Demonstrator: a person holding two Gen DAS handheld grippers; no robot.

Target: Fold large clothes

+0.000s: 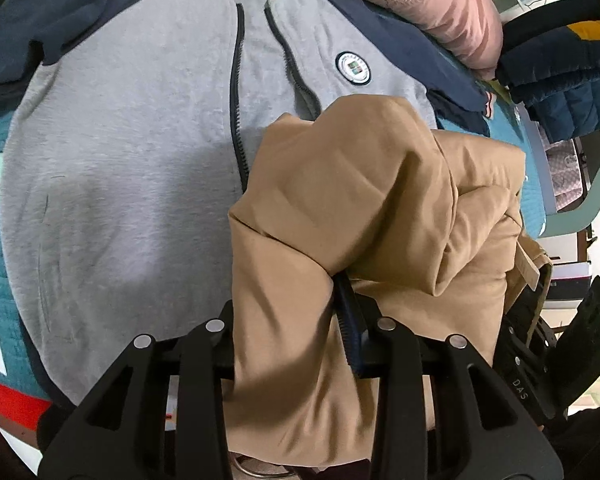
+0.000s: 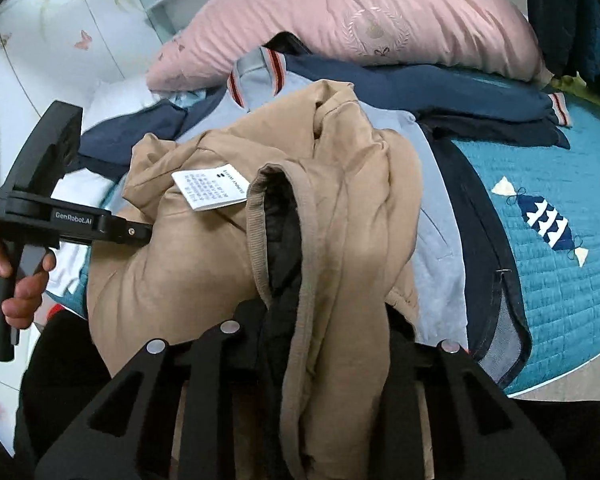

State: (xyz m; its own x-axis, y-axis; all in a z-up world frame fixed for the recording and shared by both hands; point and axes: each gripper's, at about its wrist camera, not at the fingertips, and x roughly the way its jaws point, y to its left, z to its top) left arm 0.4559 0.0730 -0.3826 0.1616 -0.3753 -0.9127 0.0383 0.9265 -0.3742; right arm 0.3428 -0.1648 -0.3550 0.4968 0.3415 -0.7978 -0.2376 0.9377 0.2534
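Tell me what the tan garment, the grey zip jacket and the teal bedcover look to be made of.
Tan garment: smooth, matte woven fabric, perhaps cotton twill; soft creases, ribbed knit edge, dark lining.
Grey zip jacket: fleecy sweatshirt knit, judging by its fuzzy nap; the navy sleeves look smoother.
Teal bedcover: quilted cloth, probably cotton, with stitched rows and appliqué shapes.

Teal quilt (image 2: pixel 560 264) bearing grey jacket (image 1: pixel 140 140)

Both wrist views, close above tan garment (image 1: pixel 340 208)
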